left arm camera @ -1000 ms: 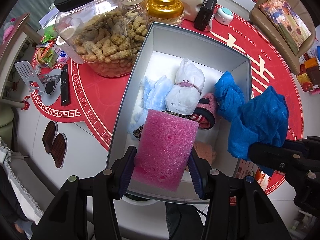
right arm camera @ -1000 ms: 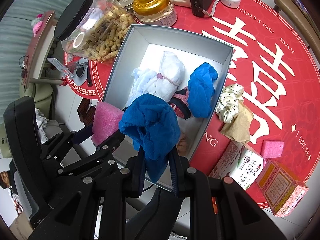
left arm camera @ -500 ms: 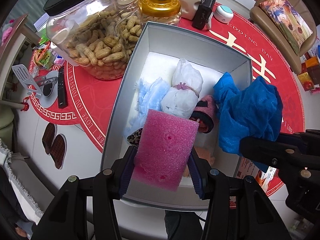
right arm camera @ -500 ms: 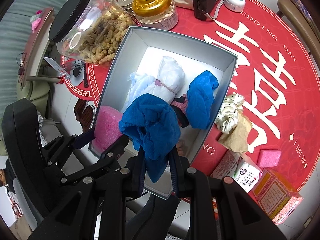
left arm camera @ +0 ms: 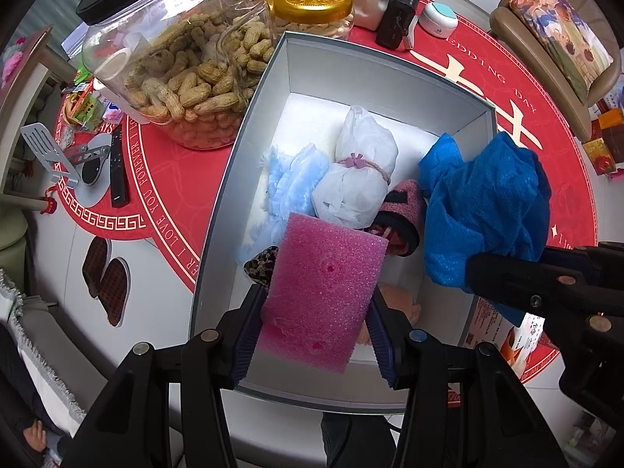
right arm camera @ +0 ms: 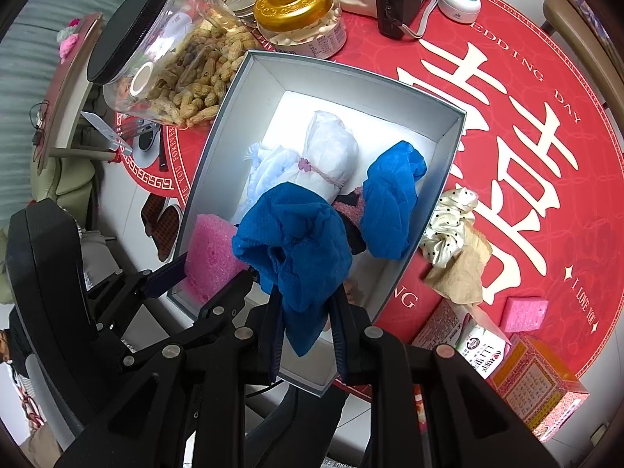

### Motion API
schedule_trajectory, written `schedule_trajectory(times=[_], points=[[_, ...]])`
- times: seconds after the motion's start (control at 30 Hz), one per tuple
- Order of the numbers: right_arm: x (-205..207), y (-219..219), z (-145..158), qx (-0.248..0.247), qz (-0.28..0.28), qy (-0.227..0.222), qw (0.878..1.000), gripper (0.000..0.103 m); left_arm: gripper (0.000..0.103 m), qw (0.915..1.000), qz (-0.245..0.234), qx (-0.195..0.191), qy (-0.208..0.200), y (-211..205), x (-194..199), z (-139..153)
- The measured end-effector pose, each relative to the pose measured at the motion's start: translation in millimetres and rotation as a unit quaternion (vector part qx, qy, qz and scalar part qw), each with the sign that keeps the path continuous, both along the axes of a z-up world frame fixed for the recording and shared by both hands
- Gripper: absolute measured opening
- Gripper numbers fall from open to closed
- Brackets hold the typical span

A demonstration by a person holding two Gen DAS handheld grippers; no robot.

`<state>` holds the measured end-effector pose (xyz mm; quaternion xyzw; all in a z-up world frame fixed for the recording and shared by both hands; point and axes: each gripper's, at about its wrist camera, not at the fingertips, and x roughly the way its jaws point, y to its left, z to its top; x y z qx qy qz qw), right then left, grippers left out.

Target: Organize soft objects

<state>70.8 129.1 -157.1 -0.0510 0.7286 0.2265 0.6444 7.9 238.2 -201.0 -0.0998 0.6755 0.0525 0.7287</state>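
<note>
My left gripper (left arm camera: 312, 323) is shut on a pink foam sponge (left arm camera: 323, 292) and holds it above the near end of the grey box (left arm camera: 257, 105). My right gripper (right arm camera: 306, 316) is shut on a crumpled blue cloth (right arm camera: 296, 241), also above the box's near end (right arm camera: 230, 89); the cloth shows in the left wrist view (left arm camera: 487, 210). In the box lie a white tied bundle (left arm camera: 358, 167), a light blue cloth (left arm camera: 292, 179), a second blue cloth (right arm camera: 390, 202), a pink-and-black knit item (left arm camera: 401, 218) and a peach item (left arm camera: 397, 300).
A peanut jar (left arm camera: 183, 62) and a gold-lidded jar (left arm camera: 312, 0) stand beside the box's far left. Right of the box lie a dotted scrunchie (right arm camera: 448, 226), a tan cloth (right arm camera: 464, 269), a small pink sponge (right arm camera: 526, 314) and cartons (right arm camera: 538, 382). The red mat (right arm camera: 507, 117) covers the table.
Both grippers have moved forward over the box with their loads. The sponge and the blue cloth now hang further inside its near end.
</note>
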Motion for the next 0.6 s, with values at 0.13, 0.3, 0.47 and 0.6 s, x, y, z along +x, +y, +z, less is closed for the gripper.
schedule_trajectory(times=[0.13,0.3,0.47,0.6], points=[[1,1,-1,-0.001,0.0,-0.002,1.0,0.023,0.052,1.0,0.0,0.001,0.002,-1,1,-2],[4,3,-4,-0.002,0.001,-0.001,1.0,0.024,0.052,1.0,0.002,0.0,0.007,-1,2,-6],[5,6,-8,-0.005,0.004,0.001,1.0,0.024,0.052,0.9999,0.001,-0.001,0.014,-3,4,-12],[9,8,-12,-0.008,0.005,-0.002,1.0,0.024,0.052,0.9999,0.001,0.0,0.015,-3,6,-14]])
